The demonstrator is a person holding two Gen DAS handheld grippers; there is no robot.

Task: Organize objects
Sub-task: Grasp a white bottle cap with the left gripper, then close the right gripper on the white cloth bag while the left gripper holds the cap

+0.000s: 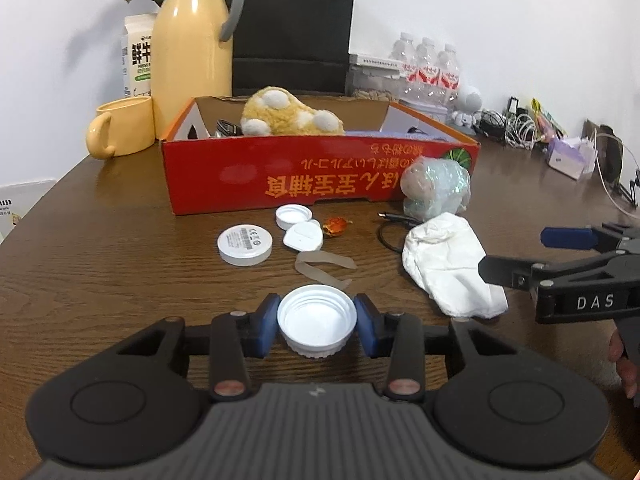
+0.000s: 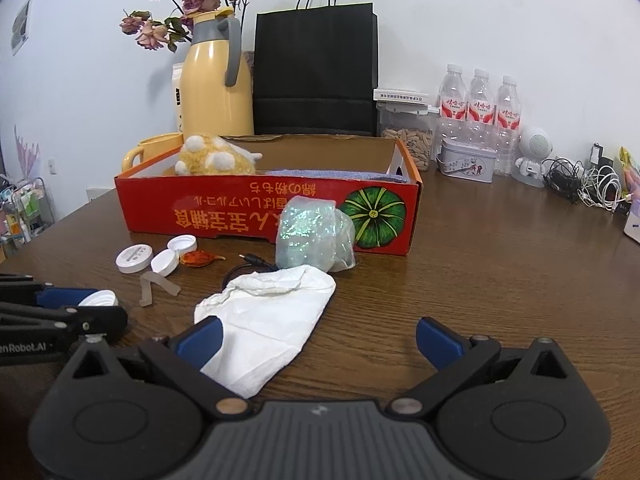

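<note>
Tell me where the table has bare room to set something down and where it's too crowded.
Bare wood lies right of the red box and white cloth, up to the cables, and left of the white disc toward the yellow mug. Crowded: the strip before the box, with caps, disc, wrapped bundle, and the back wall.

Two low wrist views, side by side, facing the red box point(image 1: 320, 176) (shared tabletop).

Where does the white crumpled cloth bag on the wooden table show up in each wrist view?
Left wrist view: white crumpled cloth bag lies right of centre, beyond the gripper.
Right wrist view: same bag lies centre-left, its near end reaching between the open fingers.
Shared landmark: red cardboard box behind it.
</note>
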